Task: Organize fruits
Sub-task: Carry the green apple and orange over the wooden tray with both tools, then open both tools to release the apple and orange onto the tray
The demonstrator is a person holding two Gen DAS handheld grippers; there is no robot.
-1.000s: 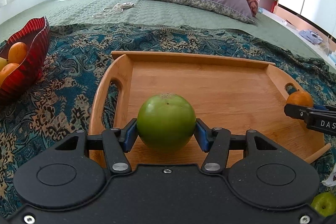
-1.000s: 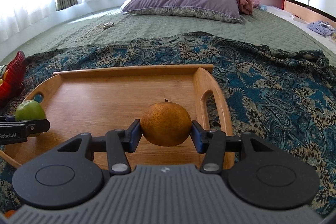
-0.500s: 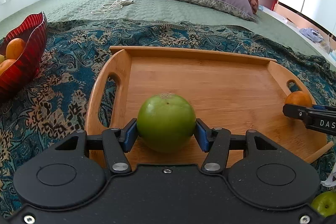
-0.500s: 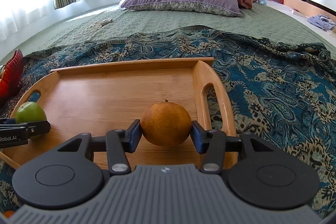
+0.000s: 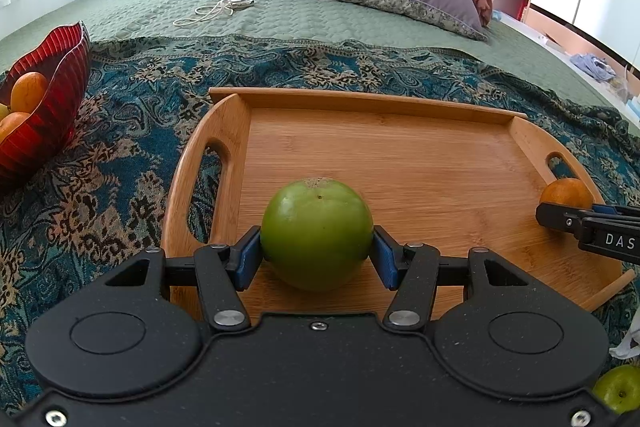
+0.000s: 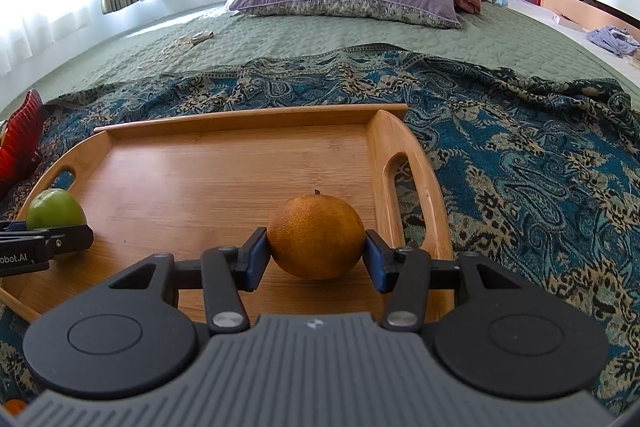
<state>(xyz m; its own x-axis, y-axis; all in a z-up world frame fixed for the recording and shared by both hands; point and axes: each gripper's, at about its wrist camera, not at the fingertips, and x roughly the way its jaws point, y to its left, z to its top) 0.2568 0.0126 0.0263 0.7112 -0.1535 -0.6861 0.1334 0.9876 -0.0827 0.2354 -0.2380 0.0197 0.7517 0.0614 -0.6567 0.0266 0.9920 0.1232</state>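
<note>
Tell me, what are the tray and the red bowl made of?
The tray looks like wood, maybe bamboo: pale brown, smooth, with fine straight grain lines. The red bowl seems to be glass or shiny plastic: it gleams, has ribbed, wavy sides, and light appears to glow through it.

1. left gripper (image 5: 316, 247): black speckled plastic, blue pads (image 5: 247, 257), round silver screws, white "DAS" lettering.
2. right gripper (image 6: 316, 251): same black arms, but ribbed grey housing, "obot.AI" lettering.

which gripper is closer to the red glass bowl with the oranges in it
Left. The left gripper, gripping a green apple, sits at the wooden tray's end beside the red glass bowl. The right gripper, around an orange, is at the tray's far end.
</note>
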